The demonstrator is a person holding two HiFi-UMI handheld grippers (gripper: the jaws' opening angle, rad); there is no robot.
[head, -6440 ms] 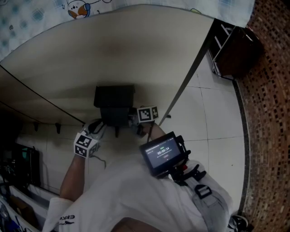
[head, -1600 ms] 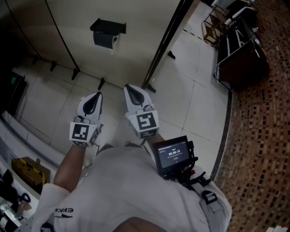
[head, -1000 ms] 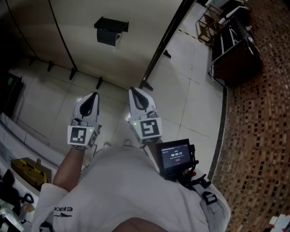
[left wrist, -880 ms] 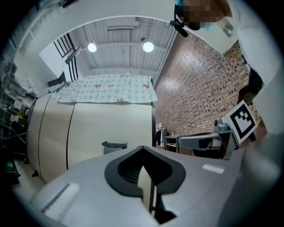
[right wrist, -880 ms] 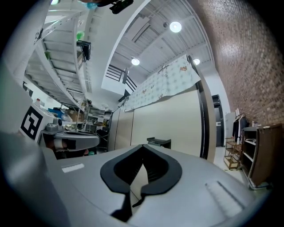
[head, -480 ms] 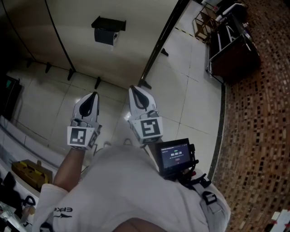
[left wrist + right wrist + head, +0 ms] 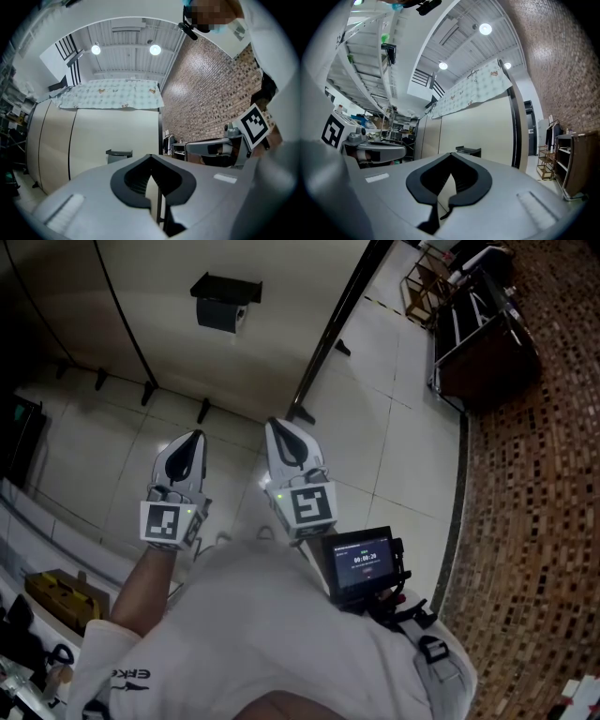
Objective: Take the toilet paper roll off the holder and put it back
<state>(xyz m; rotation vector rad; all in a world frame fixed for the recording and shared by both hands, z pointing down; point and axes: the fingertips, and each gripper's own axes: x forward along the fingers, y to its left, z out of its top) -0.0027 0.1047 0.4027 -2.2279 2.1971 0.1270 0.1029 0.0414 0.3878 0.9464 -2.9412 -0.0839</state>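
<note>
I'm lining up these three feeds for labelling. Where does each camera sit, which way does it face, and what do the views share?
Head view: on the person's head, facing steeply down at the tiled floor and cream wall; shows the left gripper, right gripper, a forearm and white shirt.
Left gripper view: on that gripper, looking along its shut jaws toward the wall; the right gripper shows at right.
Right gripper view: likewise along its shut jaws; the left gripper shows at left.
Shared: all three show the toilet paper holder.
</note>
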